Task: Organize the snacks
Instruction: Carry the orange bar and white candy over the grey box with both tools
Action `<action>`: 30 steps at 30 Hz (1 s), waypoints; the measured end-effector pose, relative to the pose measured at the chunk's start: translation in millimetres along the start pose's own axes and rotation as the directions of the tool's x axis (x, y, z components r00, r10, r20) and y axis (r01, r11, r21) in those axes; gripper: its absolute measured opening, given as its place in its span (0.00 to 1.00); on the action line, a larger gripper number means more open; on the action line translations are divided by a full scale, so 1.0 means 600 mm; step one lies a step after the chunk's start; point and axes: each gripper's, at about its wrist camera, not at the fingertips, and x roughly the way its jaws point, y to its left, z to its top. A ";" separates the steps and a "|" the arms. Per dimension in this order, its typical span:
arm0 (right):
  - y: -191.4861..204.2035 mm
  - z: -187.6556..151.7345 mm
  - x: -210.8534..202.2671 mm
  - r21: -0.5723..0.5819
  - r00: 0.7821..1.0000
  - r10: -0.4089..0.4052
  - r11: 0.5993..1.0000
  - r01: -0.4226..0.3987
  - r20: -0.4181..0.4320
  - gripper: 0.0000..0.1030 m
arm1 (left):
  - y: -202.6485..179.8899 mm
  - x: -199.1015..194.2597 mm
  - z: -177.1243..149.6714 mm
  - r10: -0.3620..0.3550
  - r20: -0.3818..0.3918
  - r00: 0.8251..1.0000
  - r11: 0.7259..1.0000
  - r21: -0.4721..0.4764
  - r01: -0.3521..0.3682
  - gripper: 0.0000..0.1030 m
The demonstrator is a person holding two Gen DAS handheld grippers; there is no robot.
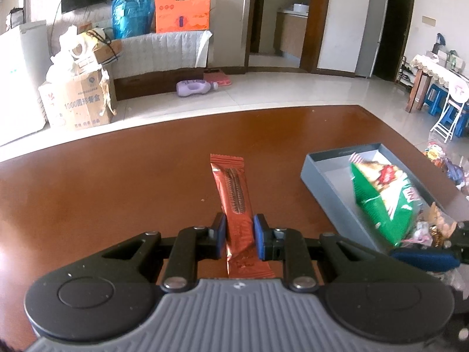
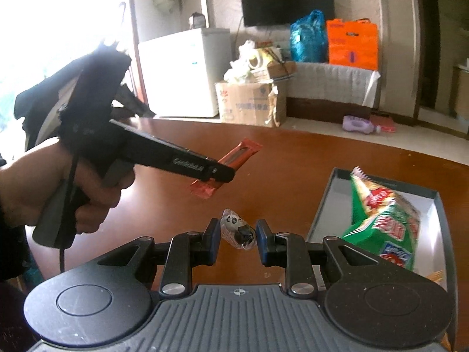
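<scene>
Brown wooden table fronts a tiled room; left tool clamps snack bar, right tool clamps panda candy.

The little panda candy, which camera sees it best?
The right wrist view: the panda candy sits close up between the right hand-held gripper pads, panda face showing. The left wrist view doesn't clearly show it, only that gripper's edge.

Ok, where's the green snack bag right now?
The crinkly green snack bag stands inside the shallow grey box on the brown wooden table, right of both tongs.
</scene>
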 end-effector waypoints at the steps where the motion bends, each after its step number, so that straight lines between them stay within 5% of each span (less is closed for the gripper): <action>1: -0.003 0.001 -0.005 0.005 1.000 -0.005 1.000 0.005 0.007 0.27 | -0.003 -0.003 0.001 -0.001 0.005 1.000 1.000 0.003 0.001 0.17; 30: -0.080 0.007 -0.111 0.103 0.979 -0.170 0.982 0.159 0.114 0.27 | -0.159 -0.069 0.017 -0.127 0.069 0.989 0.978 0.173 0.113 0.17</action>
